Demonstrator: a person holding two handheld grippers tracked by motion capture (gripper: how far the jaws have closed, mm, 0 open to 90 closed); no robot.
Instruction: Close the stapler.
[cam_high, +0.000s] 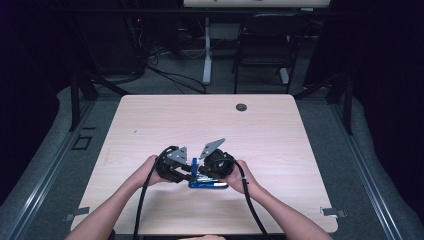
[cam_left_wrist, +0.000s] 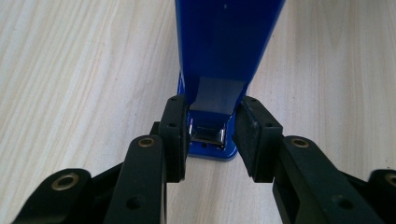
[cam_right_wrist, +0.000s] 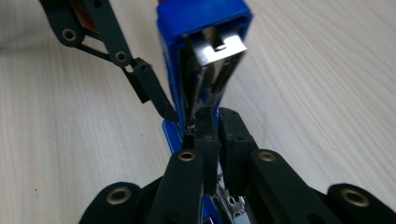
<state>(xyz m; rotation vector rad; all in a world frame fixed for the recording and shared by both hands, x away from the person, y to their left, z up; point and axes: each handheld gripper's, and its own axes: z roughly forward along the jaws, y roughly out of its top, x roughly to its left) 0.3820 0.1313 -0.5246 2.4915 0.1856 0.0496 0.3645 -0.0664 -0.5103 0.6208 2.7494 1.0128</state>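
Start at your left: the left gripper (cam_high: 176, 169) sits low on the table (cam_high: 150, 125), near the edge closest to you, and its jaws are clamped on the hinge end of the blue stapler (cam_high: 202, 181). In the left gripper view the pads (cam_left_wrist: 176, 135) press on both flanks of the stapler (cam_left_wrist: 224, 56), where the raised blue top arm meets the base, with the bright metal hinge piece between them. Keep that grip firm and level, since this hand is your anchor (if the base skids on the smooth wood, the other hand's work is wasted). Press down a little so the base stays flat.

In the middle, the stapler lies between your two hands with its top arm swung up and the magazine exposed.

On the right, the right gripper (cam_high: 216, 165) is closed, its jaws drawn tight together on the narrow metal rail of the stapler (cam_right_wrist: 205, 51), just below the open blue head. The right gripper view shows the fingertips (cam_right_wrist: 205, 126) pinching that thin steel part, with the left gripper (cam_right_wrist: 140, 84) touching the stapler's side beyond. I judge you are working the magazine open or seating staples, so move this hand slowly along the rail's own line and do not twist. A sideways pull could bend the rail or slip the pads off the slick metal. Keep both wrists steady and let only the right one travel.
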